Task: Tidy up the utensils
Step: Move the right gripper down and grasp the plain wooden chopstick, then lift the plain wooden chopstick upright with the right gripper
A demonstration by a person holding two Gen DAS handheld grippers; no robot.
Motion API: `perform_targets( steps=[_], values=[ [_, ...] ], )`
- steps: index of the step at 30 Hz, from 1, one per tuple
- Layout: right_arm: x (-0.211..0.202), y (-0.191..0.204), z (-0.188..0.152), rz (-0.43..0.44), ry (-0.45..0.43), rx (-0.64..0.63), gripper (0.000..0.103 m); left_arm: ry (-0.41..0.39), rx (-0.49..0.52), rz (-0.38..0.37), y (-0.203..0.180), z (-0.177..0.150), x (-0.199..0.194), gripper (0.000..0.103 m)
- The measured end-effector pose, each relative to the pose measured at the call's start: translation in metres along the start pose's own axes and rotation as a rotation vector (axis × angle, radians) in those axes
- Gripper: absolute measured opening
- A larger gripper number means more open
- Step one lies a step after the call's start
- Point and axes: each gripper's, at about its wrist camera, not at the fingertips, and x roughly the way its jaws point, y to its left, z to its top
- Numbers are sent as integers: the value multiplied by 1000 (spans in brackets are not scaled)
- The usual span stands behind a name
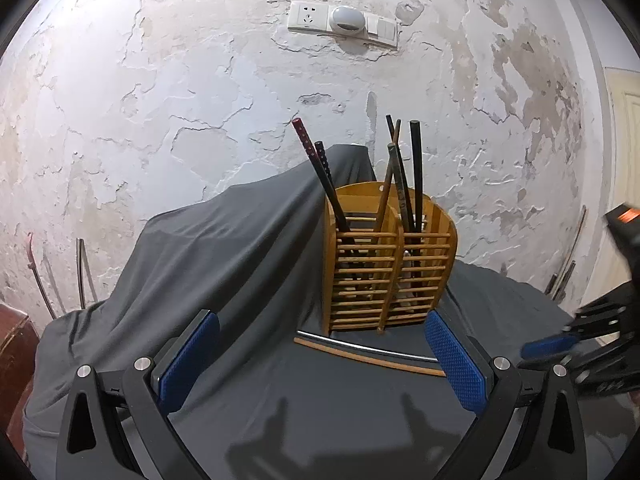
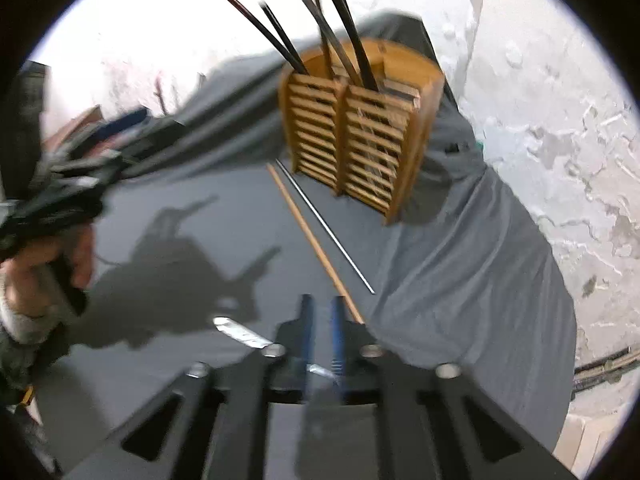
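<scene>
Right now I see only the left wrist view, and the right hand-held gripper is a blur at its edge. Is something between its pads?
Observer: Yes. In the right wrist view a flat silver utensil lies across the gap between the pads of the right hand-held gripper. I cannot tell whether it is gripped.
Operator: How far apart are those pads?
Observer: There is only a narrow gap, far narrower than on the left hand-held gripper, which stands wide open.
Operator: Is anything else hidden from me?
Observer: A person's hand is wrapped around the handle of the left hand-held gripper.
</scene>
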Motion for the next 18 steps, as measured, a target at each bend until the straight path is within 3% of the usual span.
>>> perform_targets(
  steps=[1, 6, 8, 9, 10, 13, 18],
  values=[
    [15, -3, 1, -5, 16, 5, 45, 1, 5, 5, -1, -1, 1, 103],
    [58, -21, -4, -4, 83, 30, 45, 24, 29, 13, -4, -6, 11, 103],
    [59, -21, -3, 4, 66, 16, 37, 33, 35, 8, -5, -8, 14, 103],
    [58, -20, -2, 6, 65, 5, 19, 36, 41, 6, -7, -9, 15, 103],
    [58, -19, -1, 27, 71, -5, 12, 40, 46, 6, -8, -9, 16, 103],
    [57, -6, 1, 11, 82, -80, 9, 43, 54, 2, -11, -10, 17, 103],
    [40, 5, 0, 115, 58, -72, 6, 46, 39, 1, -7, -9, 19, 103]
  ],
)
